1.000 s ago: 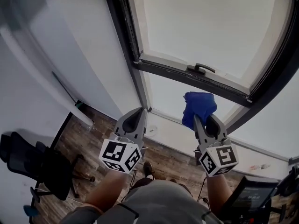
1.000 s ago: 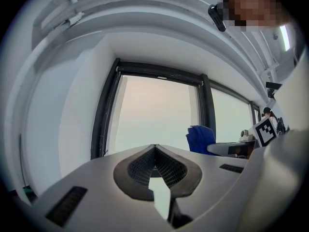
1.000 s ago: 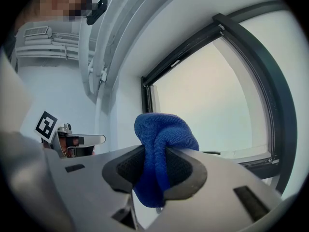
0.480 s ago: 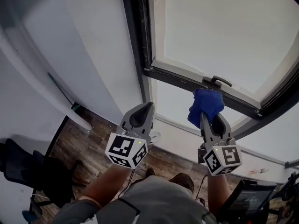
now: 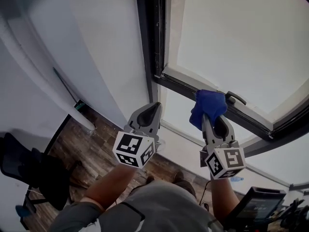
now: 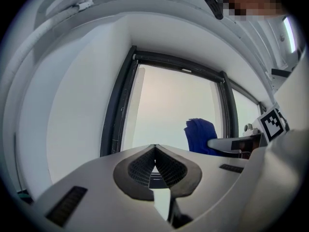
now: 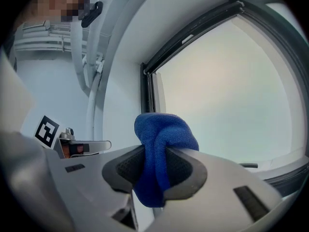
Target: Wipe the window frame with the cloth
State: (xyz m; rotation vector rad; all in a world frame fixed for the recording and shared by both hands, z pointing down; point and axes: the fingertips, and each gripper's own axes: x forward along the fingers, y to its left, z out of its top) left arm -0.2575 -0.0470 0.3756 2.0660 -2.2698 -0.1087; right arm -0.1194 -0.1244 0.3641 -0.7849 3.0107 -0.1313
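The right gripper point(image 5: 207, 120) pinches the blue cloth point(image 5: 208, 103) in its jaws, near the dark window frame point(image 5: 178, 82). The left gripper point(image 5: 154, 106) has its jaws pressed together.

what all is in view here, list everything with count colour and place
window frame: one, black, around the bright pane, top centre
window handle: one, black, on the frame's lower rail, next to the cloth
cloth: one, blue, bunched in the right tongs, at the lower rail
wall: one, white, left of the frame
floor: one, brown wood, below
chair: one, black, lower left on the floor
screen: one, dark, bottom right corner
left tongs: one, grey, shut and empty, left of the cloth
right tongs: one, grey, shut on the cloth
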